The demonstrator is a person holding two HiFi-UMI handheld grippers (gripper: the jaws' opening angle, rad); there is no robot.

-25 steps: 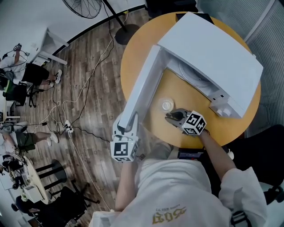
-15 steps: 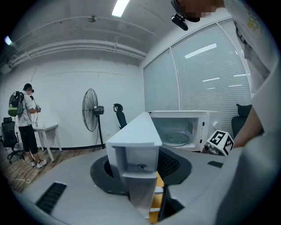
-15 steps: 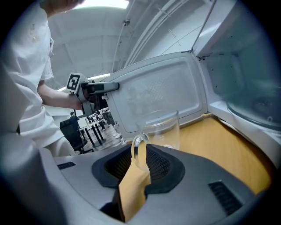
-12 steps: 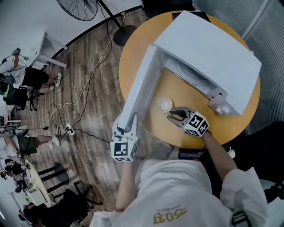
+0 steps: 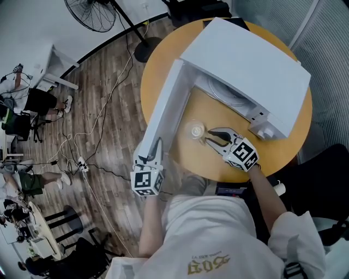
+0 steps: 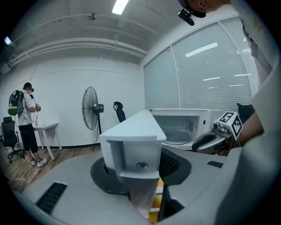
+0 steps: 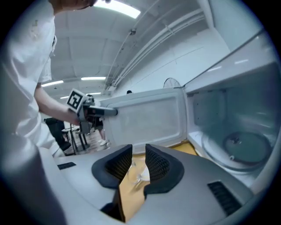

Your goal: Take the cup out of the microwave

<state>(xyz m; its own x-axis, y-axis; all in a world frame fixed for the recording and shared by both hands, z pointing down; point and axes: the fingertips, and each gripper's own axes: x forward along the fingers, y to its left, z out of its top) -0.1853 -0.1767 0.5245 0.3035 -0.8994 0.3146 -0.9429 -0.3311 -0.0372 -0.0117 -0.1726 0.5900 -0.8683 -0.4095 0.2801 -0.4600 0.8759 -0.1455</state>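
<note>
A white microwave (image 5: 245, 60) sits on a round wooden surface (image 5: 158, 65) with its door (image 5: 166, 109) swung wide open toward the person. The round glass plate (image 5: 226, 92) inside the oven is bare.

The cup (image 5: 197, 131), small and clear, stands upright on the surface. It is outside the oven, in front of the opening and close to the inner face of the door.

The left tongs (image 5: 156, 148) are clenched on the free edge of the door. In the left gripper view the white edge of the door fills the gap between the two jaws, and the dark pads press on either side of it.

The right tongs (image 5: 209, 137) are released, with the jaws spread apart and nothing gripped. They point at the cup from the person's side, and their tips are just short of it. In the right gripper view the cup shows through the gap between the pads, down on the surface, and neither pad presses on it.

Beyond the surface, a standing fan (image 5: 95, 13) rises from the wooden floor (image 5: 109, 109), where loose cables (image 5: 82, 131) trail.
</note>
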